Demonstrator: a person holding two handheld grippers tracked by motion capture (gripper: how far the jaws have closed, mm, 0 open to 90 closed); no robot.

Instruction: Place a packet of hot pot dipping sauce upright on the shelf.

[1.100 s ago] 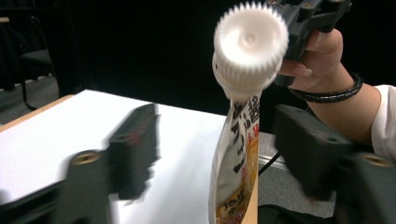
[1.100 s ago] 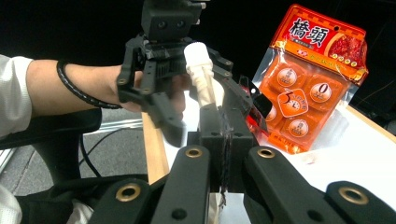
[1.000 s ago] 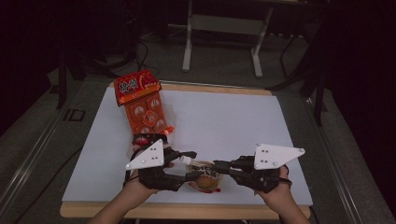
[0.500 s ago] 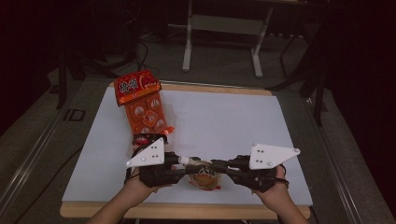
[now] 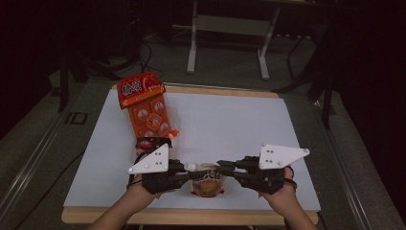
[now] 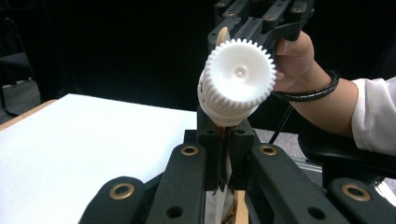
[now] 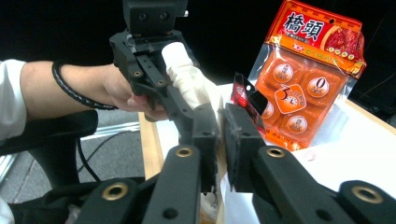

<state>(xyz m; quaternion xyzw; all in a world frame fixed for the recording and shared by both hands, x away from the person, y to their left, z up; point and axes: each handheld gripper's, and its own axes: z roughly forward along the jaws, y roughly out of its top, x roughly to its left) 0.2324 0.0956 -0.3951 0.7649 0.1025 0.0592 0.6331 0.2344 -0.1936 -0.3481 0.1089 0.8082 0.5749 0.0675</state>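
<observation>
A small spout pouch with a white ribbed cap hangs between my two grippers near the table's front edge. My left gripper comes in from the left. Its jaws have just been closing, and in the left gripper view my left gripper is shut on the pouch's film just under the cap. My right gripper meets the pouch from the right. In the right gripper view the jaws of my right gripper have just been opening; a narrow gap shows, with the pouch's edge inside it.
An orange blister pack with red lettering lies at the table's back left. A small red and black sachet sits just in front of it, close to my left hand. The white table sheet stretches behind and to the right.
The left jaws have drawn together onto the pouch below its cap. The right jaws have parted slightly. Both hands have stayed where they were.
</observation>
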